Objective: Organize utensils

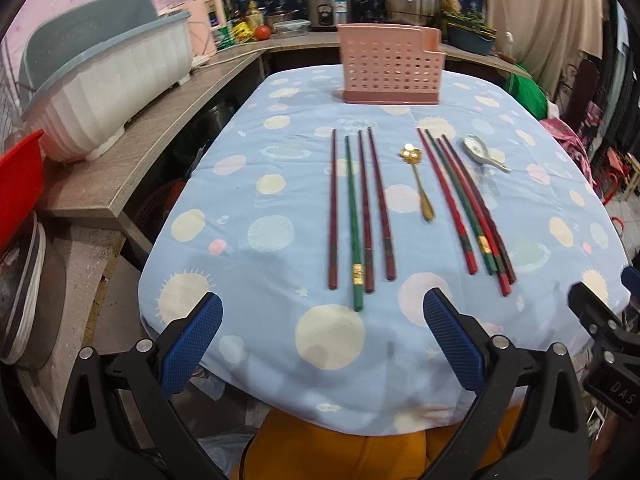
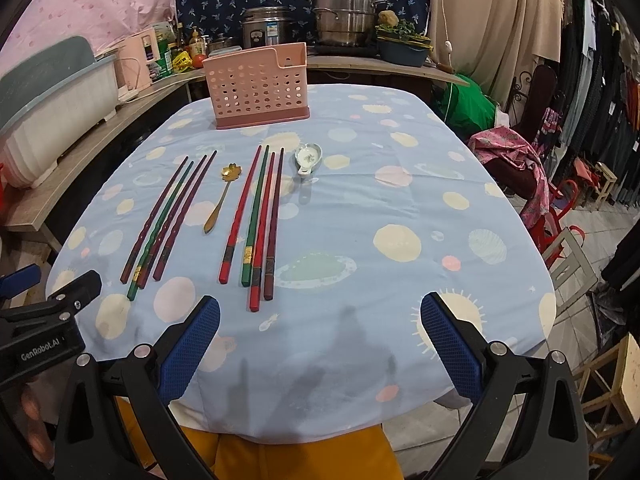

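Chopsticks lie on the blue spotted tablecloth: four lacquered maroon-and-green ones on the left, then a gold metal spoon, four red-and-green chopsticks, and a white ceramic spoon. Behind stands a pink perforated plastic holder. Left gripper and right gripper both hover wide open and empty at the near edge.

Pink holder, red and green chopsticks, gold spoon, blue dotted tablecloth
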Action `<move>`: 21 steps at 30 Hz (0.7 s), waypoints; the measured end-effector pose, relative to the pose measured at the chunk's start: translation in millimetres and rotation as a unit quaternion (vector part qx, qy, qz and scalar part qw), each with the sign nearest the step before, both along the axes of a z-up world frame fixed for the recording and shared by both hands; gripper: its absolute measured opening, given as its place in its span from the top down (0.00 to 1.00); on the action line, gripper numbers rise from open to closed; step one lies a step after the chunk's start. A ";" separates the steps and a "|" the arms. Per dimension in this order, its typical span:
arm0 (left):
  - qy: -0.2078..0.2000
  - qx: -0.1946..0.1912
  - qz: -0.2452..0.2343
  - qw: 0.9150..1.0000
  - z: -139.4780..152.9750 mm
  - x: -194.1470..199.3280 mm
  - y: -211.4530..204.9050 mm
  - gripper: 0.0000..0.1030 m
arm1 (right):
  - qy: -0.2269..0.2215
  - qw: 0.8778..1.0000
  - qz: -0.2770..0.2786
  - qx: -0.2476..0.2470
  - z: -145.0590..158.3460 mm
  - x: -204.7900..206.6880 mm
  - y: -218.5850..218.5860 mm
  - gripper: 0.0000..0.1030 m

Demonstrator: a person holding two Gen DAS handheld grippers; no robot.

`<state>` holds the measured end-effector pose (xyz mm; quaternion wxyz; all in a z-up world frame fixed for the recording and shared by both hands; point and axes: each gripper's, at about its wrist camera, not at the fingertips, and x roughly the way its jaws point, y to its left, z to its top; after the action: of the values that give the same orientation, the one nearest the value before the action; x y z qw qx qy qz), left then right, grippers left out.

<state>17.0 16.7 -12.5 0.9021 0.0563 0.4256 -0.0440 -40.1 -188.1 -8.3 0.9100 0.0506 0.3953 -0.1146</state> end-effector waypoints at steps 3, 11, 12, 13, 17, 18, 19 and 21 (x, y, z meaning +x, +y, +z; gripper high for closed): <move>0.007 -0.006 0.024 1.000 -5.1 11.0 12.7 0.07 | -0.001 1.000 -0.004 0.005 -0.9 2.1 -6.3 0.07; 0.024 -0.010 0.037 0.999 -24.8 36.9 26.3 0.07 | 0.001 1.000 -0.007 0.013 -5.6 14.1 -16.9 0.07; 0.027 -0.012 0.035 0.999 -27.6 39.8 26.7 0.07 | 0.002 1.000 -0.007 0.014 -6.4 16.0 -17.4 0.07; 0.029 -0.015 0.033 0.999 -29.7 42.1 26.5 0.08 | 0.003 1.000 -0.007 0.015 -7.4 17.9 -18.2 0.07; 0.031 -0.013 0.028 0.999 -36.9 52.3 24.5 0.13 | 0.008 1.000 -0.006 0.017 -10.7 25.6 -20.1 0.07; 0.034 -0.013 0.027 0.999 -39.6 55.5 24.2 0.14 | 0.009 1.000 -0.006 0.017 -11.4 27.7 -20.1 0.07; 0.036 -0.014 0.026 0.999 -41.5 58.2 23.5 0.18 | 0.009 1.000 -0.006 0.017 -12.1 29.6 -20.9 0.07; 0.042 -0.017 0.023 0.999 -45.8 62.9 22.7 0.22 | 0.010 1.000 -0.006 0.017 -13.3 33.0 -20.6 0.07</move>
<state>79.9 39.4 -58.3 0.8849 0.0295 0.4636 -0.0332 -7.2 -208.7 -21.6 0.9045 0.0673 0.4056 -0.1135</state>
